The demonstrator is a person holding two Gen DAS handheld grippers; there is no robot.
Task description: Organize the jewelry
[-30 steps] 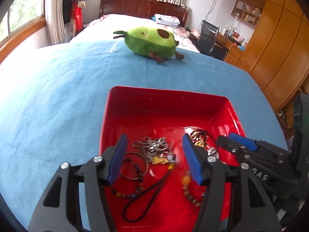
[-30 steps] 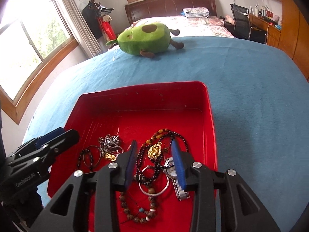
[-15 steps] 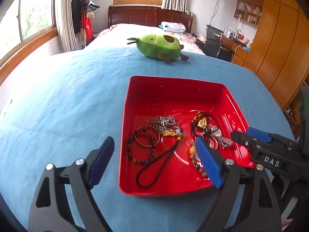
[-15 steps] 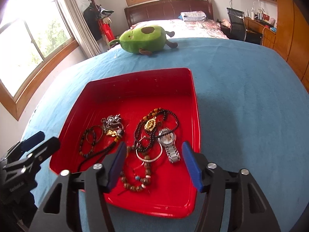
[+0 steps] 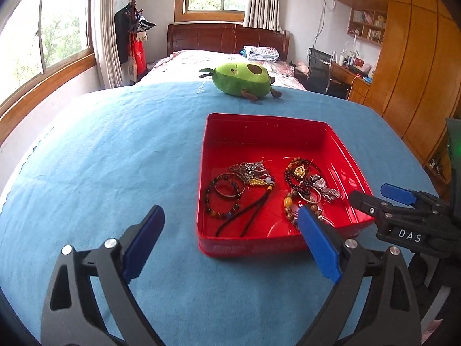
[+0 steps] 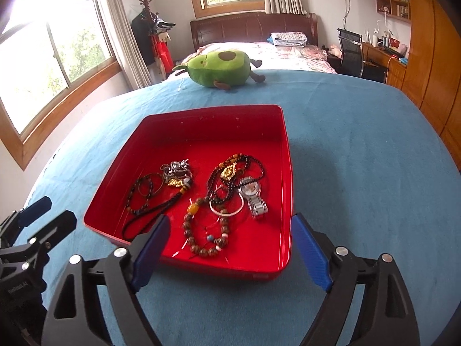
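On the blue-covered desk [image 5: 115, 150] sits a red tray [image 6: 288, 173] holding the jewelry [image 6: 219, 190]: bead bracelets, a dark necklace with a gold pendant, a silver watch [image 6: 253, 196] and a chain. Both grippers hang back at the near edge, jaws wide, having just been opening, nothing between the pads. The left gripper [image 5: 230, 245] faces the tray's near-left corner; the right gripper [image 6: 229, 255] frames its near wall. A green avocado plush [image 5: 242, 82] lies at the far edge. "DAS" is printed on the right gripper's body.

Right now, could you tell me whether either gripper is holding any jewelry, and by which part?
Nothing is held: the left gripper and right gripper have just been opening, empty, near the red tray.
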